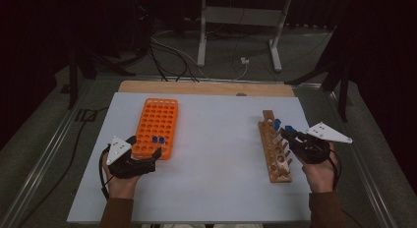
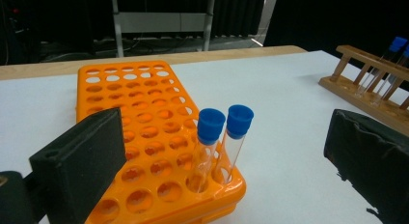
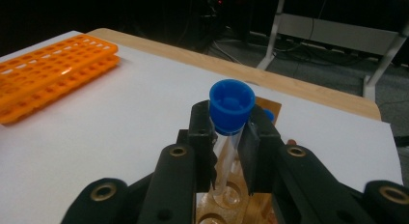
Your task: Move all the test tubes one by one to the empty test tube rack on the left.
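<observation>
A clear glass test tube with a bright blue plastic cap (image 3: 231, 104) stands nearly upright between the jaws of the right gripper (image 3: 230, 137), which pinch its slim see-through body just under the cap. The cap is round, with a flared rim and a recessed top, and it is wider than the tube. The tube's lower end hangs over a round hole in the light wooden test tube rack (image 3: 231, 204); whether it touches the wood I cannot tell. In the high view the right gripper (image 1: 290, 134) sits at the far half of that long narrow wooden rack (image 1: 275, 161), where another blue-capped tube (image 1: 277, 123) stands toward its far end.

Well apart, on the left side of the white worktop (image 1: 216, 139), lies an orange plastic rack with many round holes (image 1: 156, 127). Two more clear tubes with blue caps (image 2: 219, 137) stand side by side in holes at its near right corner, leaning slightly. The left gripper (image 1: 147, 156) rests at that near end of the orange rack, its jaws spread wide with nothing between the pads (image 2: 79, 161); the two tubes lie just ahead of them.
</observation>
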Demonstrator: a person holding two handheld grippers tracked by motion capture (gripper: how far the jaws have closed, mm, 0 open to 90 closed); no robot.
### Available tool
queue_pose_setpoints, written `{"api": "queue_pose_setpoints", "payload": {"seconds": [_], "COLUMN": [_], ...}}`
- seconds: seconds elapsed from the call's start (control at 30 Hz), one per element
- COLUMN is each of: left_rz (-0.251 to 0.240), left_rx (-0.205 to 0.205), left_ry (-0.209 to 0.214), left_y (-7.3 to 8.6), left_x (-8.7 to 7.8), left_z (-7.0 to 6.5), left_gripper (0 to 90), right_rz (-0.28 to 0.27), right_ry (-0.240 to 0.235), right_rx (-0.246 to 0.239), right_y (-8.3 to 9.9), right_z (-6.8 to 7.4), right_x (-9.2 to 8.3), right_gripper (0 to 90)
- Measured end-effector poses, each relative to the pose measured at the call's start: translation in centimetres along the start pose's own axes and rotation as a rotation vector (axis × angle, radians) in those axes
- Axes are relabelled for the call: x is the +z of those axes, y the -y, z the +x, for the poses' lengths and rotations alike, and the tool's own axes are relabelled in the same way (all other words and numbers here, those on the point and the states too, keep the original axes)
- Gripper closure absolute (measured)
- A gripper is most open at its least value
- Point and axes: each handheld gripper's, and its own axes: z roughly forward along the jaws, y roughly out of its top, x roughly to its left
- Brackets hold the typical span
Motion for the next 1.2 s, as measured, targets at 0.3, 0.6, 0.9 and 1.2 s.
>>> {"api": "queue_pose_setpoints", "payload": {"seconds": [0.3, 0.6, 0.9, 1.2], "left_rz": [-0.016, -0.024, -0.023, -0.004], "left_rx": [0.021, 0.042, 0.097, 0.138], "left_ry": [0.002, -0.002, 0.041, 0.103], "left_y": [-0.5, -0.8, -1.7, -2.3], "left_x": [-0.2, -0.1, 1.0, 3.1], "left_z": [-0.7, -1.7, -4.5, -7.6], "left_gripper": [2.0, 1.9, 2.0, 2.0], "right_rz": [0.003, 0.013, 0.018, 0.037], "right_ry": [-0.037, -0.091, -0.157, -0.198], "right_rx": [-0.013, 0.007, 0.028, -0.016], "right_y": [-0.1, 0.2, 0.3, 0.3], "right_z": [1.0, 1.7, 2.9, 5.1], "right_x": [0.4, 1.3, 2.3, 3.4], "right_gripper": [76.9, 76.9, 76.9, 76.9]}}
